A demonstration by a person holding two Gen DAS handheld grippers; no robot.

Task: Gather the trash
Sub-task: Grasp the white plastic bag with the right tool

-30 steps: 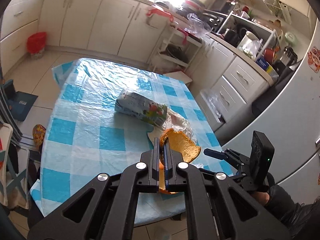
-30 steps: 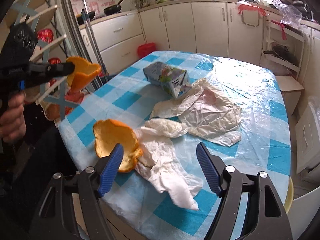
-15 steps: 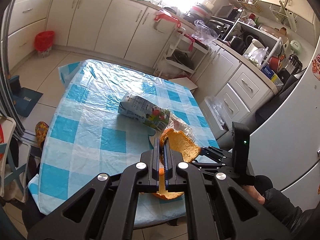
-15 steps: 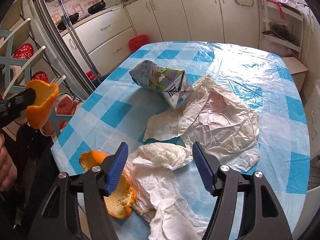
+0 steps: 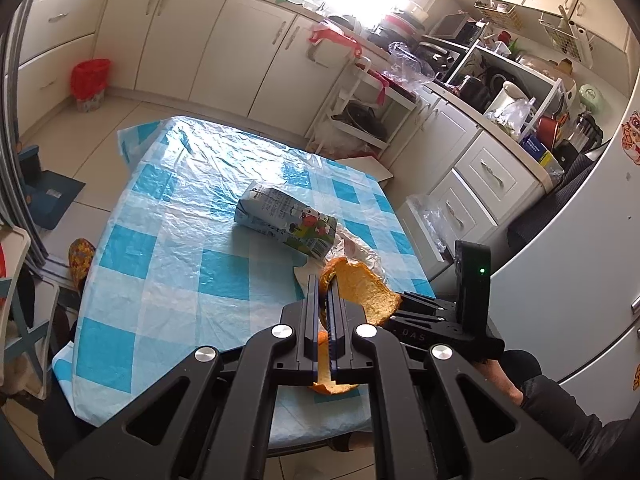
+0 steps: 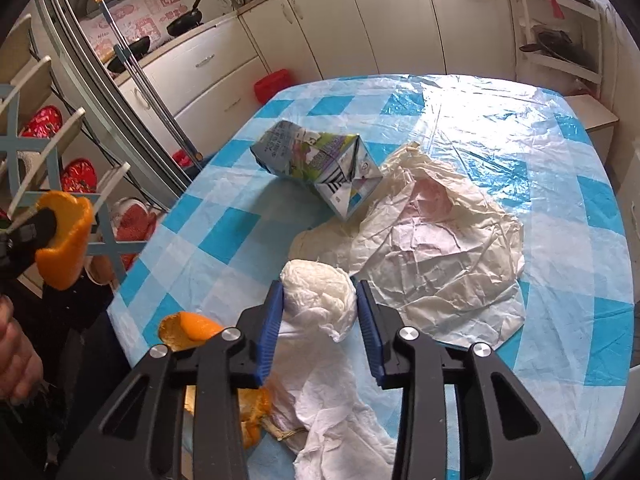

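Observation:
My left gripper [image 5: 324,284] is shut on a piece of orange peel [image 5: 360,294] and holds it above the near edge of the table; that peel also shows in the right wrist view [image 6: 64,236] at the far left. My right gripper [image 6: 318,294] has closed in on a crumpled white tissue [image 6: 320,296], its blue pads touching both sides. A second orange peel [image 6: 192,328] lies by the tissue at the table's near corner. A squashed milk carton [image 6: 316,158] lies mid-table, also in the left wrist view [image 5: 286,222]. Crumpled white paper [image 6: 436,248] lies beside it.
The table [image 5: 168,216] has a blue-and-white checked plastic cover. A red bin [image 5: 90,84] stands on the floor by the cabinets. A chair back [image 6: 48,152] and slippers [image 6: 134,222] are left of the table. A fridge [image 5: 580,280] stands at the right.
My right gripper moved forward and down over the tissue and narrowed its jaws onto it. My left gripper lifted slightly back with the orange peel still held.

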